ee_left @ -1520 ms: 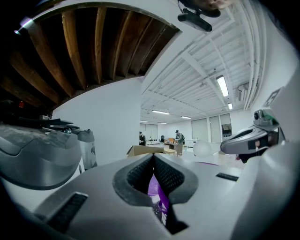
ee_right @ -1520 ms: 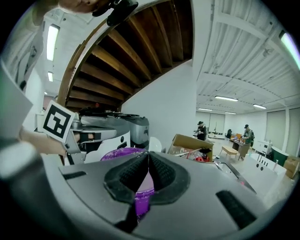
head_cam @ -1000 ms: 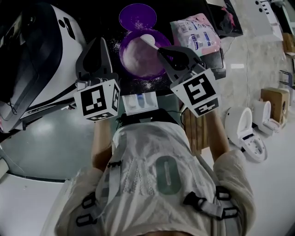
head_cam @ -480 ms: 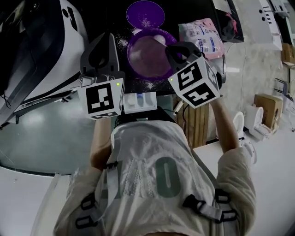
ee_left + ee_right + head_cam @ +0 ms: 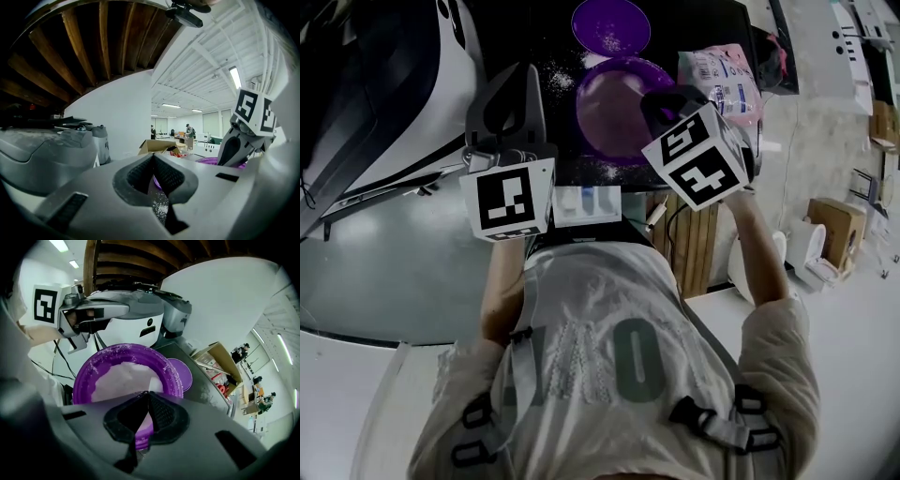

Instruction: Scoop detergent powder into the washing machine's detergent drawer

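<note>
Head view: purple bowl (image 5: 609,117) of powder sits open on the black counter (image 5: 694,28), at the person's 12 o'clock. Its lid (image 5: 611,25) is off and lies at the bowl's 12 o'clock. Spilled powder (image 5: 561,80) lies on the counter at the bowl's 9 o'clock. Right tool (image 5: 647,98) is over the bowl's 3 o'clock rim. Left tool (image 5: 523,70) hangs at the bowl's 9 o'clock, apart from it. A white tray with blue inserts (image 5: 586,204) at the bowl's 6 o'clock is probably the drawer. Cannot tell if it holds powder. The scoop can't be made out here.

Left gripper view: left tool (image 5: 153,157) is pressed together with nothing in it. Only counter and powder grains show past the tips.

Right gripper view: right tool (image 5: 149,393) is pressed together on a thin pale strip, which reads as the scoop's handle. The white scoop (image 5: 155,383) head stands in the powder just beyond the tips. Its long axis is in line with the jaws and the head points away from the tool, toward 12 o'clock.

Judgement: the task is at the loading stage, with 0 transfers confirmed. Left to do: lift the scoop, carry it to the drawer, tip it in.
</note>
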Motion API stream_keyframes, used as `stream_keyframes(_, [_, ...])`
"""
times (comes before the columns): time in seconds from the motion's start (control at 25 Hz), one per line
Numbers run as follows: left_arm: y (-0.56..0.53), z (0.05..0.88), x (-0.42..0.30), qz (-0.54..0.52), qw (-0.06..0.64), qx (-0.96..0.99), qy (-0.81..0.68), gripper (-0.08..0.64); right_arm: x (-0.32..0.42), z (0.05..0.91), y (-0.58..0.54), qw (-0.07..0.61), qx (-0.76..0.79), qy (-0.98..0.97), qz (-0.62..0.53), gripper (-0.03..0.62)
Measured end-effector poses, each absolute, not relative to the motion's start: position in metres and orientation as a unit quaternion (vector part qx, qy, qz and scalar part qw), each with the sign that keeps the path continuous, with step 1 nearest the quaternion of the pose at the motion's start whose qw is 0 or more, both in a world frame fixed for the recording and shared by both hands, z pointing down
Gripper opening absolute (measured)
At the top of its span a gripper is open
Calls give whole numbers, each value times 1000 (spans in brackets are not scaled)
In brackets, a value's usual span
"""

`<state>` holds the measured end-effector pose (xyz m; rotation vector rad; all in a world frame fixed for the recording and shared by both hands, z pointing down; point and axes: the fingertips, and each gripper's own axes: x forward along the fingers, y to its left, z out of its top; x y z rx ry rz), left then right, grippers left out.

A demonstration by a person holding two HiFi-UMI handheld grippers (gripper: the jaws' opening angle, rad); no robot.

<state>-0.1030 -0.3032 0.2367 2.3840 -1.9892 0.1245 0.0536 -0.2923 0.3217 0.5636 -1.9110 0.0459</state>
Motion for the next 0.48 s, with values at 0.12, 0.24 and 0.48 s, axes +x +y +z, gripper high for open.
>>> stream_keyframes(0.12, [-303,241,-108,40,22,766,-642,20,52,324,-290,545,231,-805,38,9])
stream_keyframes(0.24, [-303,243,-110,41,24,766,-641,20,52,325,-287,554,221,-801,45,9])
stream_keyframes(0.48, [-306,247,-108,40,29,770,-637,20,47,331,-271,601,166,-780,51,9])
